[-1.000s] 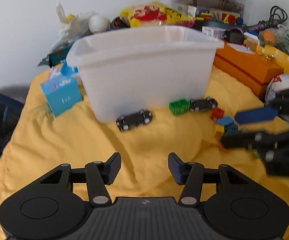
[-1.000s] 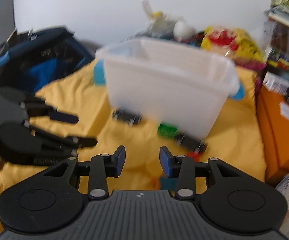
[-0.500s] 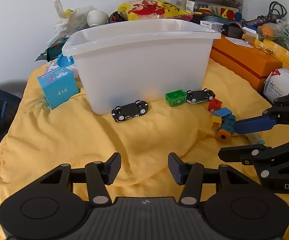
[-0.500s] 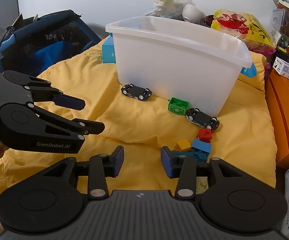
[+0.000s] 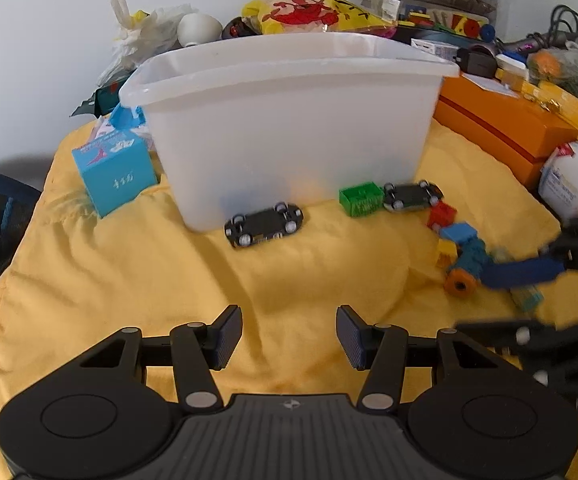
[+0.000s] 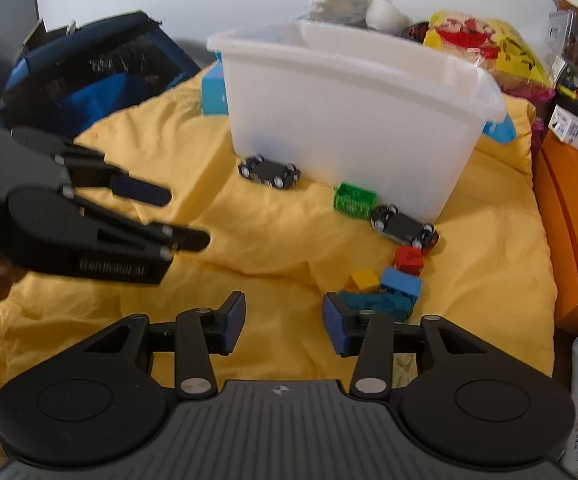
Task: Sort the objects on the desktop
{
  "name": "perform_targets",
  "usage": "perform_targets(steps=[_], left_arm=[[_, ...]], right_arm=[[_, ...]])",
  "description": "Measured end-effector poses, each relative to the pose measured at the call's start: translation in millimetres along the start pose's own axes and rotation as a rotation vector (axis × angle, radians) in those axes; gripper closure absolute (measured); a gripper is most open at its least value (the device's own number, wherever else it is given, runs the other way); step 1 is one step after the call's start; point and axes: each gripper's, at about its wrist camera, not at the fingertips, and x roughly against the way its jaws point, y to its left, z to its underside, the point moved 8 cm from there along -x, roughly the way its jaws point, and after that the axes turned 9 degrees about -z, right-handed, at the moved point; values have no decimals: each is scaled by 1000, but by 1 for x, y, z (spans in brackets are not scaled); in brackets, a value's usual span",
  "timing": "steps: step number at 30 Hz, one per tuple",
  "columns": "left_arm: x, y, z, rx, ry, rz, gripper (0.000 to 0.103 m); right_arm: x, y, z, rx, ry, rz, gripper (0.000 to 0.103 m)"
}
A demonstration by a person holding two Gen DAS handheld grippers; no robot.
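Since a second ago my right gripper (image 6: 283, 322) has dropped closer to the little heap of blocks, and its jaws have just been opening; they stand moderately wide with nothing between them. Just ahead of its right pad lies the teal toy piece (image 6: 377, 306), touching the blue block (image 6: 401, 283) and the yellow block (image 6: 365, 280), with the red block (image 6: 409, 259) a little further off. Beyond those, against the wall of the white plastic bin (image 6: 349, 120), sit a dark toy car (image 6: 404, 227) and a green block (image 6: 355, 201); a second black toy car (image 6: 269, 172) lies further left along the same wall. My left gripper (image 5: 289, 334) hovers over bare yellow cloth (image 5: 129, 280), jaws moderately wide and empty, well apart from the toys. From there the black car is straight ahead and the blue carton (image 5: 115, 176) ahead to the left, beside the bin.
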Motion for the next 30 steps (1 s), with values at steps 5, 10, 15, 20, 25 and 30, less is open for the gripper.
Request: perform_targets(steps=[5,10,15,20,25,30], left_arm=[[-26,-8,-29,-98,-66,-51,47],[-66,-25,-41,-408,-51,-77,65],[-76,-26,-45,-622,-59,-20,63],[-76,-27,-44,-697,-72,58,73],[-53,-23,-42,-593,-33,113,82],[-16,-18,-33,-505,-4,170,88]], right_arm=[[-3,-3,-1,13,2,6,60],[-1,-7,0,10,5,14,59],[6,-15,3,4,-4,42,59],[6,-32,-5,34,-20,124,59],[-13,-44,-30,236,-45,240,61],[-57,-60,-39,352,44,246,65]])
